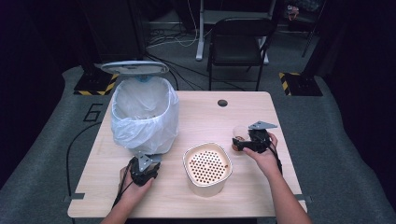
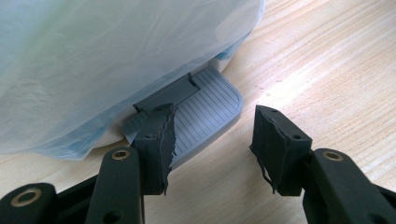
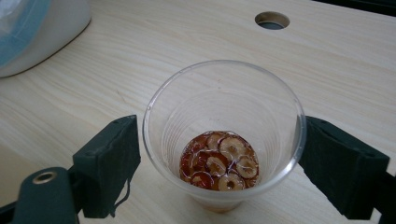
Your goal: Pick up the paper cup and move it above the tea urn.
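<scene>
- At the table's [image 1: 205,116] front-left, the left gripper [image 2: 212,126] sits at the foot of the bin [image 1: 144,112]. One of its fingers [image 2: 156,140] rests on the grey pedal [image 2: 210,100]. The jaws stand apart with nothing between them, so we read this as a push, not a grasp.
- The lid [image 1: 134,67] is tipped up behind the bag's rim. We judge that the weight on the pedal is what holds it open, keeping the bin ready to take waste.
- Near the right edge, about halfway back, the clear cup [image 3: 224,107] stands upright on the wood. A little liquid and some red fruit slices [image 3: 218,161] lie in its bottom.
- The right gripper [image 1: 239,144] brackets the cup, one pad on each side of the wall just below the rim. The fingers are spread, and the plastic shows no dent, so we take the cup to be resting on the table rather than pinched.
- A cream strainer [image 1: 207,165] waits near the front edge, between the two hands. We suppose it is there to catch the slices when the cup is poured.
</scene>
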